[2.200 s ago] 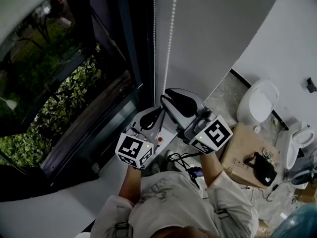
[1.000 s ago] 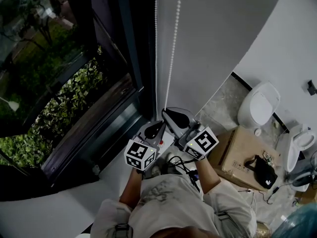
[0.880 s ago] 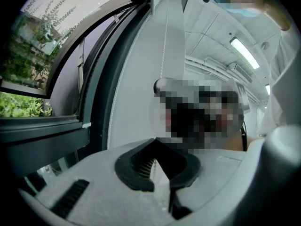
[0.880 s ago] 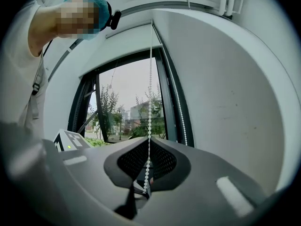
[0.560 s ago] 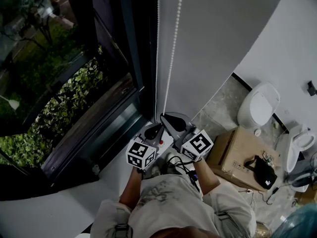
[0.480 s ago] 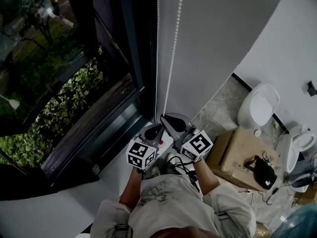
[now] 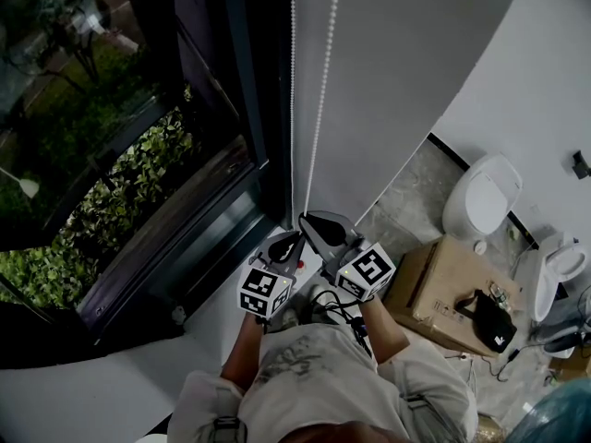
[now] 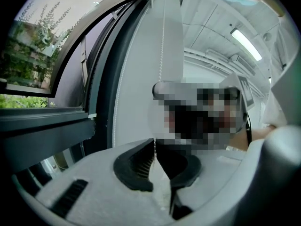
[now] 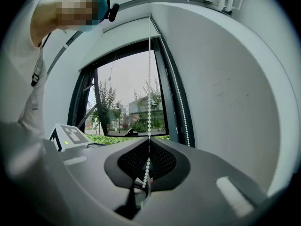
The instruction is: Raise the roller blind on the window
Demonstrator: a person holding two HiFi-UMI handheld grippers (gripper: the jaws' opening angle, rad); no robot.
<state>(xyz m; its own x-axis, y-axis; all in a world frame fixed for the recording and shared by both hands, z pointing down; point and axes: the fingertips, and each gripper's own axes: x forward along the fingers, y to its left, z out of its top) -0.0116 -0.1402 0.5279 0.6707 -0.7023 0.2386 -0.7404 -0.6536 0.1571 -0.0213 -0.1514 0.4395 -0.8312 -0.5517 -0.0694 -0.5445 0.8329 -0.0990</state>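
Note:
A white bead chain [image 7: 319, 90] hangs in two strands beside the dark window frame [image 7: 242, 109]. Low down by the sill, my left gripper [image 7: 294, 239] and right gripper [image 7: 308, 220] sit side by side at the chain's lower end. In the left gripper view the jaws are shut on the bead chain [image 8: 162, 55] at my left gripper [image 8: 154, 147]. In the right gripper view the bead chain [image 9: 149, 79] runs straight up from my right gripper [image 9: 147, 147], whose jaws are shut on it. The glass [image 9: 127, 107] shows trees; no blind fabric covers it.
A pale wall [image 7: 416, 63] stands right of the chain. A white sill [image 7: 222, 317] lies below the window. On the floor to the right are a toilet [image 7: 480, 192], a cardboard box [image 7: 443, 280] with a black object [image 7: 489, 317], and cables [image 7: 337, 305].
Both grippers have come down along the chain toward the sill since 2.2 s ago, the right one farther. Over the last half second they barely move.

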